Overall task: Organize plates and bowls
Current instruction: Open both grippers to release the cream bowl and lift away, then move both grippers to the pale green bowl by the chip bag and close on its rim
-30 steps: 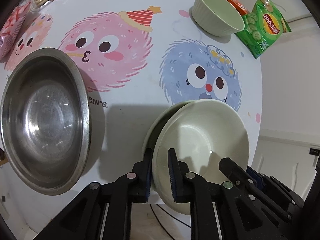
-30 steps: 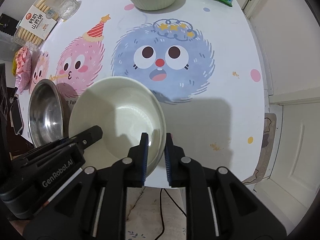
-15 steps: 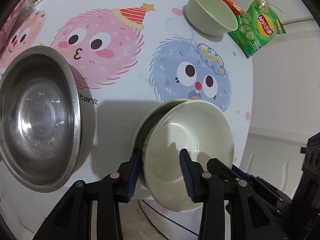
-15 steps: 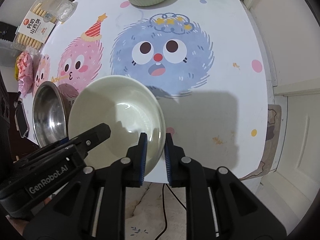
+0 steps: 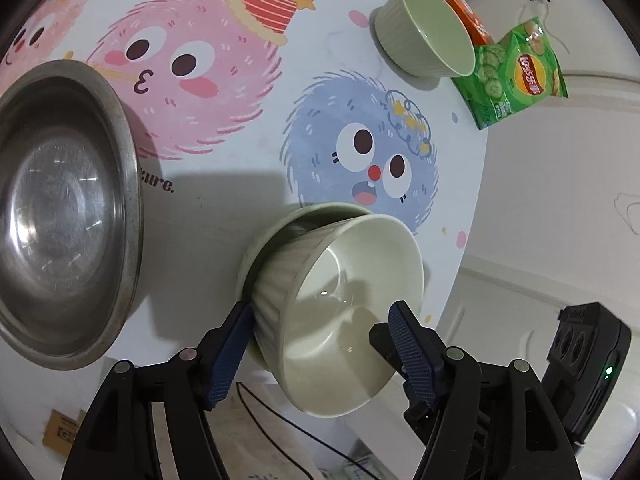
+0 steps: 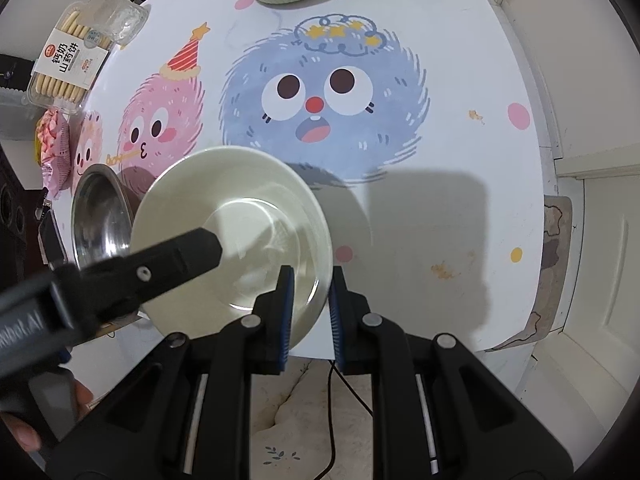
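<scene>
A: We see our left gripper [image 5: 320, 354] with its blue-padded fingers spread wide. Its jaws have just been opening, and the pale green ribbed ceramic bowl [image 5: 340, 320] sits between them. The left pad lies against the ribbed wall; the right pad stands clear inside the hollow.

B: And our right gripper [image 6: 310, 308] is narrow, its pads pinching the near rim of that same bowl [image 6: 232, 220]. The bowl tilts, nested in a second pale green bowl [image 5: 280, 224] whose rim shows behind it.

A: We take the blue fuzzy cartoon face [image 5: 360, 152] printed on the round white table [image 5: 240, 184] as our landmark. The stacked bowls sit just below it, at the table's near edge.

B: Left of the face and the bowls we find the wide stainless steel basin [image 5: 60, 216]. Beyond the face, at the far edge, stands another pale green ribbed bowl [image 5: 424, 36], with a green crisp packet [image 5: 516, 76] just to its right.

A: Far left of the face we see a clear tray of biscuits [image 6: 80, 52].
</scene>
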A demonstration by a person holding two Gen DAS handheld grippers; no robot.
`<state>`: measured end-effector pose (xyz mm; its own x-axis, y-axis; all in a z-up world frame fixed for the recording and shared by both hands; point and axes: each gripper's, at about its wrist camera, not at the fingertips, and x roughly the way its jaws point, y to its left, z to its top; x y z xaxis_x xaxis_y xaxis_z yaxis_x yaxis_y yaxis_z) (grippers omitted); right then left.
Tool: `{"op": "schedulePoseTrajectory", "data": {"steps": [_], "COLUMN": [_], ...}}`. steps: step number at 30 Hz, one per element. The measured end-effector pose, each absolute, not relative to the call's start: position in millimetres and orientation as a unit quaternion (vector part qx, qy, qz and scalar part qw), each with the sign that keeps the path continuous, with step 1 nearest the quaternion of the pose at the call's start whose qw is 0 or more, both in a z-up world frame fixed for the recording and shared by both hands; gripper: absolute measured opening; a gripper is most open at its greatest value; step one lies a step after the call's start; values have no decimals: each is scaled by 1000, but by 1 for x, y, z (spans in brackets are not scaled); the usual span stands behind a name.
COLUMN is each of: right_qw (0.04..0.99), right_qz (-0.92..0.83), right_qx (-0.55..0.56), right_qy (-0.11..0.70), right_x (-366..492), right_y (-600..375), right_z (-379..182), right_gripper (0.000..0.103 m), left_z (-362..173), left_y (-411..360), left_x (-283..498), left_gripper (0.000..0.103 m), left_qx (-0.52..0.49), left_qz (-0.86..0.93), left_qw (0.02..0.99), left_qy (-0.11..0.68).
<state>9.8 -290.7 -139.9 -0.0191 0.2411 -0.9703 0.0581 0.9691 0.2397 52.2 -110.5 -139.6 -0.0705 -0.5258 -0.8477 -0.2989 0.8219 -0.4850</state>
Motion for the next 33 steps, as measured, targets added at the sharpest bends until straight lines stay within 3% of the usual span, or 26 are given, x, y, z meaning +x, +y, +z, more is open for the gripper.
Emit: {"op": "schedulePoseTrajectory", "data": {"steps": [12, 18, 20, 21, 22, 24, 33], "right_qw": [690, 696, 702, 704, 707, 711, 740], "right_qz": [69, 66, 66, 65, 62, 49, 28], "right_qx": [125, 125, 128, 131, 136, 149, 211], "right_qy": [710, 704, 698, 695, 691, 685, 638], "right_x": [12, 14, 15, 16, 18, 22, 73], "right_y": [-295, -296, -299, -301, -305, -312, -347], "right_z": [-140, -135, -130, -127, -124, -117, -89], "right_gripper": [18, 18, 19, 28, 47, 68, 68], "left_z": [-136, -116, -105, -99, -94, -86, -76], "left_y": [-97, -97, -95, -94, -92, -91, -88], "left_x": [51, 55, 60, 63, 66, 76, 149], "left_gripper": [76, 76, 83, 85, 86, 89, 96], "left_qx": [-315, -283, -267, -258, -252, -232, -229], "left_qz": [-82, -96, -101, -103, -104, -105, -91], "left_qw": [605, 632, 653, 664, 672, 689, 713], "left_qy": [726, 715, 702, 694, 689, 679, 656]}}
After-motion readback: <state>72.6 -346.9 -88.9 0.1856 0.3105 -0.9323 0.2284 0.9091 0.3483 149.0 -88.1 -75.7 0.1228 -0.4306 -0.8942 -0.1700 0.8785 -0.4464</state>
